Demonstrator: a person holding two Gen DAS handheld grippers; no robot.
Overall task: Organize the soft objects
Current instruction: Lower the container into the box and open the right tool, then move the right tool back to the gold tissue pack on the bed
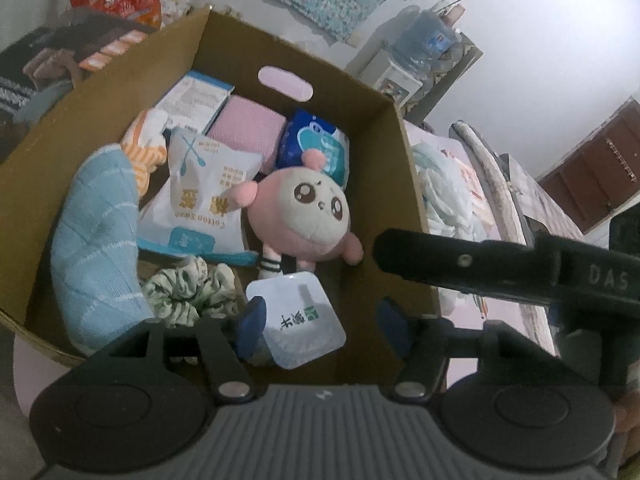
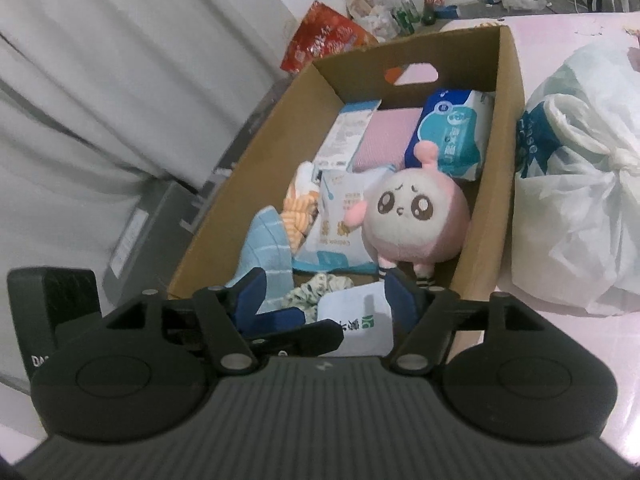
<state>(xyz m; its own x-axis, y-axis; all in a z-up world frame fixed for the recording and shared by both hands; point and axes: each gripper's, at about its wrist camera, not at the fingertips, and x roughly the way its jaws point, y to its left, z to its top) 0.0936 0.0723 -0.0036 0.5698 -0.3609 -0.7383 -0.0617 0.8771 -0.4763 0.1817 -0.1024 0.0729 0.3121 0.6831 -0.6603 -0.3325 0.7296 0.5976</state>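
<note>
My left gripper (image 1: 320, 320) and right gripper (image 2: 324, 296) gape wide, empty. The plush doll (image 1: 304, 216) in the cardboard box (image 1: 404, 200) faces up, legs toward 6 o'clock, with tissue packs.

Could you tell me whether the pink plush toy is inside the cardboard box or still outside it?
Inside. The pink plush toy sits within the cardboard box walls, against the cotton swab bag.

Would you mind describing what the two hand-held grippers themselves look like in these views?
Both look alike. The left hand-held gripper has dark blue fingertips on black linkage arms with silver pivot screws, two round black housings and a ribbed grey body. The right hand-held gripper matches it. Its black side, seen from the left wrist camera, carries pale lettering starting "DAS". No cables or sleeves show.
</note>
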